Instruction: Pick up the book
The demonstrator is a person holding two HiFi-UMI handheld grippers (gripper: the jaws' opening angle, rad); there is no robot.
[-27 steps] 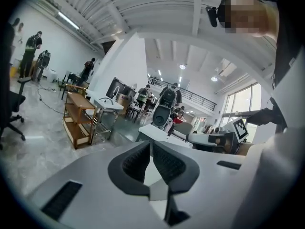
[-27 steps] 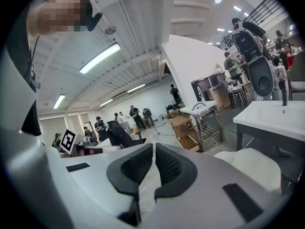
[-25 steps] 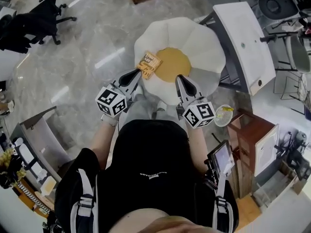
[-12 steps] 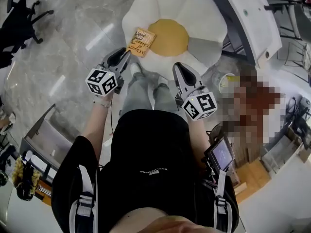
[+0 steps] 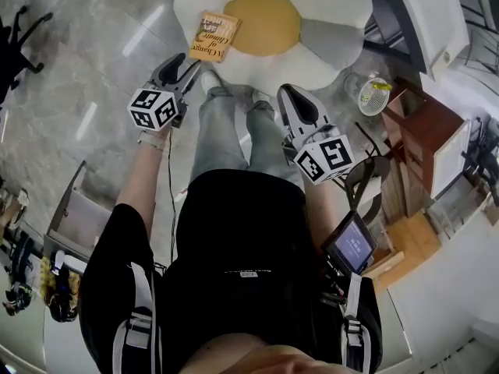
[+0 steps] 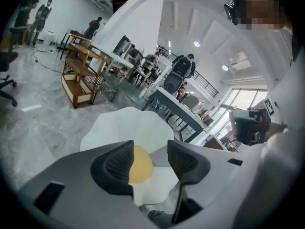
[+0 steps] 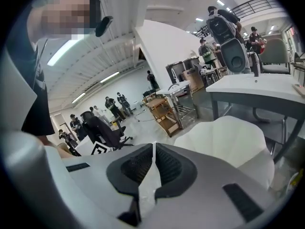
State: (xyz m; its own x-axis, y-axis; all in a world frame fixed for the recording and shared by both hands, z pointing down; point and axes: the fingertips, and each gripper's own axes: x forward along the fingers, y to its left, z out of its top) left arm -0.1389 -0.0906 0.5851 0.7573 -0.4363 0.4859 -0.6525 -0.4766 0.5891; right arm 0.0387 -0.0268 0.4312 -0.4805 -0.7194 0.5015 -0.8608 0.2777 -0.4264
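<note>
An orange-yellow book (image 5: 212, 36) lies on the left part of a white flower-shaped cushion (image 5: 331, 6) with a yellow centre (image 5: 265, 22). My left gripper (image 5: 191, 58) hangs just below and left of the book without touching it. Its jaws are opening, and only the cushion (image 6: 128, 125) shows through the gap of the left gripper (image 6: 150, 162). The book is hidden in both gripper views. My right gripper (image 5: 287, 92) is shut with nothing in it, near the cushion's front edge. In its own view the right gripper (image 7: 153, 165) points past the cushion (image 7: 233, 137).
The person's grey-trousered legs (image 5: 234, 131) stretch between the grippers toward the cushion. A white desk (image 5: 425, 14) and a wooden cabinet (image 5: 425, 127) stand at the right, with a small round bin (image 5: 373, 93) beside them. A wooden shelf unit (image 6: 81, 78) and several people stand further back.
Both grippers have dropped lower, the left more than the right. The left jaws went from closed to apart. The head view has tilted, so cushion and book sit higher in the picture.
</note>
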